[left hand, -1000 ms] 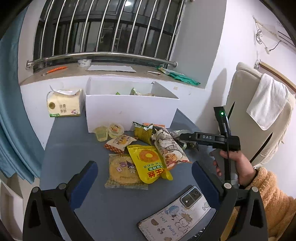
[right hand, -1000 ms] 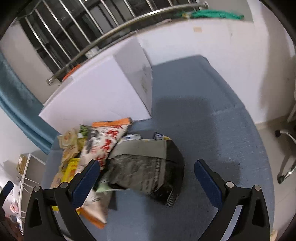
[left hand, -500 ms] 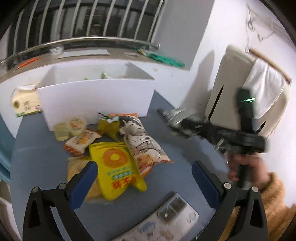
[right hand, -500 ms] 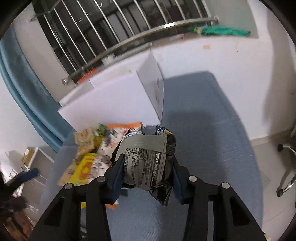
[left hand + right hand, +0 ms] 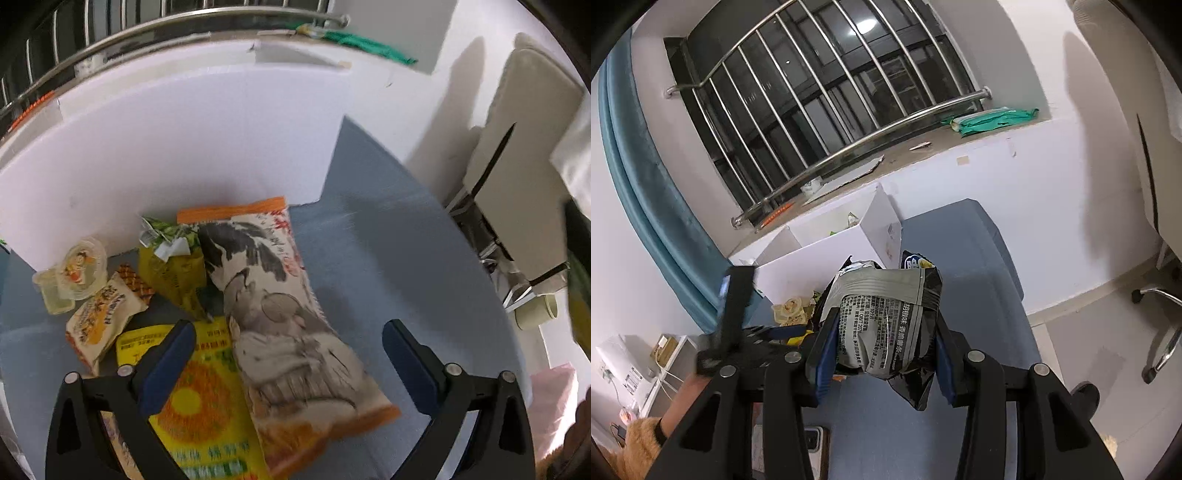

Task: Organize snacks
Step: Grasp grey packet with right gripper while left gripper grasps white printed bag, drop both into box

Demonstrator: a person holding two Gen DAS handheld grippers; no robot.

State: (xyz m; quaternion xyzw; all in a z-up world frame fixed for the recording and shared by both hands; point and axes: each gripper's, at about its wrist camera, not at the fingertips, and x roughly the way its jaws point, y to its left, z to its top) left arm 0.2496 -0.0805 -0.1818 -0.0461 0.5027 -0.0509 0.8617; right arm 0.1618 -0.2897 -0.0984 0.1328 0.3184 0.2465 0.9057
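black snack bag (image 5: 886,325) | we squeeze it in our right gripper (image 5: 884,365), up off the bench | white box (image 5: 846,236) sits ahead, a bit left | left gripper (image 5: 288,354) wide apart over long orange bag (image 5: 280,306), pointing at box

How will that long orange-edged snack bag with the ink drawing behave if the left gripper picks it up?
The long orange-edged snack bag looks puffy, so it is probably light for its size. Its printed film looks glossy, so it may slip or crumple between the fingers of the open left gripper. It lies partly over the yellow packet, so lifting it could drag that along.
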